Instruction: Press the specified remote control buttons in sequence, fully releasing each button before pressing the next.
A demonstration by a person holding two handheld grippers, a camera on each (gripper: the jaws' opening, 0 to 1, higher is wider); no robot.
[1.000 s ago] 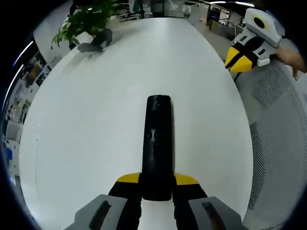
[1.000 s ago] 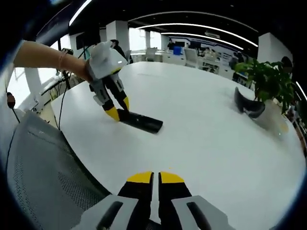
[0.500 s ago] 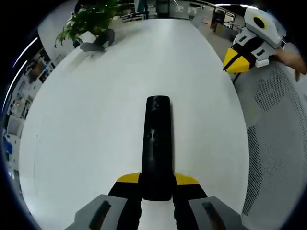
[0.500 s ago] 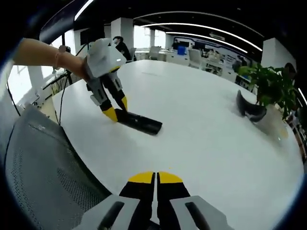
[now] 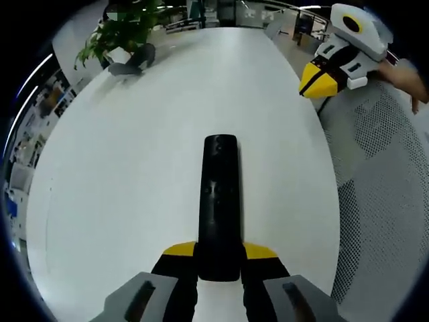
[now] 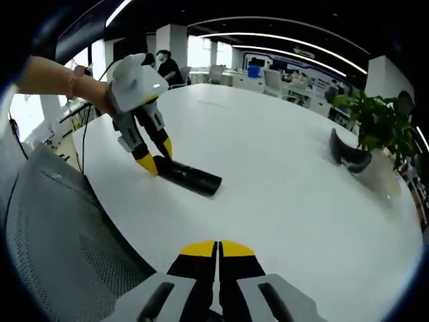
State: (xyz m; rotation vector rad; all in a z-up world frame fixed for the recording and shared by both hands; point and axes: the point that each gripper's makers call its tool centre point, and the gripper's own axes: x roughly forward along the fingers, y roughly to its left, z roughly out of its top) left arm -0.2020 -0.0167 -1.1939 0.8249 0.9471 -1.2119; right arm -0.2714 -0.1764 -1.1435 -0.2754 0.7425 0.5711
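Remote (image 5: 220, 201) mid-table (image 5: 120, 168), clamped by left gripper (image 5: 219, 253).

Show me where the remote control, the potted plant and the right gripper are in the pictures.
remote control (image 5: 219, 201): left gripper view, middle of its top face.
potted plant (image 6: 375, 124): right gripper view, its leaves.
right gripper (image 6: 217, 249): right gripper view, between its yellow tips.

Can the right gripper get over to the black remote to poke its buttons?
Probably yes. The right gripper, jaws shut, hangs at the table edge, apart from the remote, with only bare tabletop between them. The left gripper clamps the remote's near end, leaving its top uncovered.
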